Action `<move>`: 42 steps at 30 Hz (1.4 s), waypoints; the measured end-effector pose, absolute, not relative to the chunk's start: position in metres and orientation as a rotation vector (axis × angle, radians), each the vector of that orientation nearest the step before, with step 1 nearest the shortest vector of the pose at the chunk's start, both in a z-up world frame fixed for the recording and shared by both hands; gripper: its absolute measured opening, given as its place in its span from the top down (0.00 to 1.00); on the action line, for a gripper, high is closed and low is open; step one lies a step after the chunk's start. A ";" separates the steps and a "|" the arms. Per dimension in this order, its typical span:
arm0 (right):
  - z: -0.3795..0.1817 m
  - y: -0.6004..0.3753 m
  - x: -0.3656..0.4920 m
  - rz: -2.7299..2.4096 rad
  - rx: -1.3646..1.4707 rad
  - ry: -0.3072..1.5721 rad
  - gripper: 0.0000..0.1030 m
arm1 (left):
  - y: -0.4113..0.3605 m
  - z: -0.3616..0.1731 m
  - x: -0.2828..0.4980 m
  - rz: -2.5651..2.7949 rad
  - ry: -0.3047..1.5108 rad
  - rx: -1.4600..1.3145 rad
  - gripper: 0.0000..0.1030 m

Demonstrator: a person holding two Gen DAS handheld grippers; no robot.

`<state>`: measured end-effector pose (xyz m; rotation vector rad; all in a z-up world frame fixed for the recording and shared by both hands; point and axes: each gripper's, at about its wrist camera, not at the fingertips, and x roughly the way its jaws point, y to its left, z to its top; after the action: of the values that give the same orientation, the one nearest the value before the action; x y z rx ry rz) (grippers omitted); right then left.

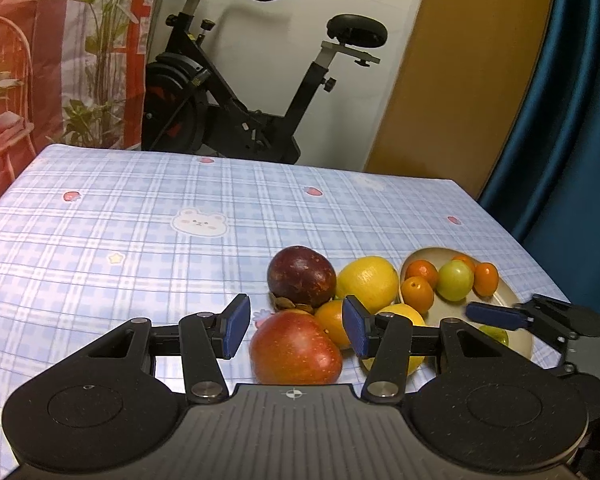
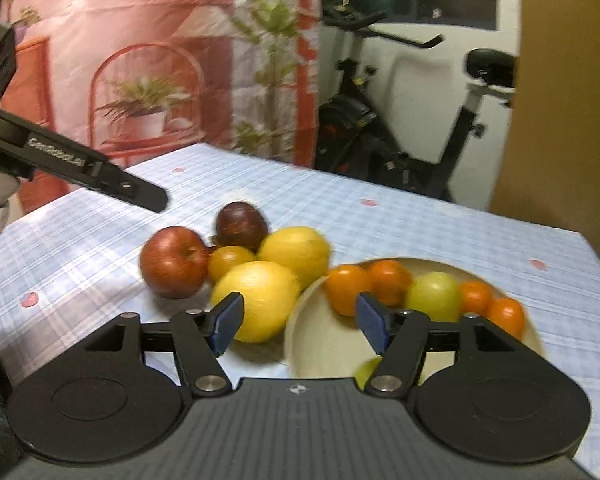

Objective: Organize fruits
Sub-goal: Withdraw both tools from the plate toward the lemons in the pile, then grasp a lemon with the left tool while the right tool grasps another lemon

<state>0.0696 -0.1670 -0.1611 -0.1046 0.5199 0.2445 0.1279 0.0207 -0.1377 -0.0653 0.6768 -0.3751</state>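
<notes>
- A table (image 1: 140, 208) under a blue checked cloth fills mid-frame, an exercise bike (image 1: 236, 92) behind it.
- Lower centre: a red apple (image 1: 296, 348), a dark purple fruit (image 1: 302, 276) and lemons (image 1: 368, 282) cluster beside a beige plate (image 2: 320, 340) holding small oranges (image 2: 346, 288).
- The left hand-held gripper (image 1: 296, 326) hangs open above the apple.
- The right hand-held gripper (image 2: 300, 322) is open and empty over the plate's rim.

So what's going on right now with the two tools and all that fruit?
Left tool open, over red apple. Right tool open, empty, above plate rim. Small oranges, green fruit on plate; lemons, apple on cloth. Nothing blocking.
</notes>
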 end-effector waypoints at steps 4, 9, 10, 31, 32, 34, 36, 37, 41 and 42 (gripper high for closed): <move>-0.163 -0.149 0.082 0.282 -0.165 0.532 0.32 | 0.016 -0.139 0.128 -0.395 0.677 -0.054 0.48; -0.171 -0.138 0.101 0.288 -0.206 0.561 0.32 | 0.011 -0.141 0.126 -0.418 0.684 -0.042 0.48; -0.172 -0.137 0.103 0.285 -0.205 0.569 0.32 | 0.009 -0.142 0.126 -0.423 0.687 -0.038 0.48; -0.188 -0.140 0.073 0.286 -0.181 0.551 0.37 | -0.031 -0.152 0.121 -0.527 0.727 0.021 0.49; -0.188 -0.141 0.071 0.287 -0.179 0.549 0.37 | -0.034 -0.153 0.120 -0.538 0.731 0.027 0.49; -0.188 -0.142 0.068 0.290 -0.168 0.547 0.37 | -0.040 -0.154 0.118 -0.557 0.741 0.032 0.49; -0.188 -0.143 0.064 0.289 -0.161 0.544 0.37 | -0.044 -0.157 0.118 -0.573 0.756 0.025 0.49; -0.188 -0.144 0.063 0.290 -0.158 0.541 0.37 | -0.046 -0.159 0.118 -0.577 0.763 0.021 0.49; -0.188 -0.146 0.060 0.296 -0.150 0.536 0.37 | -0.052 -0.167 0.119 -0.590 0.787 0.017 0.48; -0.188 -0.146 0.060 0.296 -0.149 0.534 0.37 | -0.053 -0.168 0.119 -0.596 0.792 0.015 0.48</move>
<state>0.0597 -0.1462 -0.1880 -0.1488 0.5344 0.2960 0.1191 -0.0532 -0.1685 0.0146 0.7920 -0.5955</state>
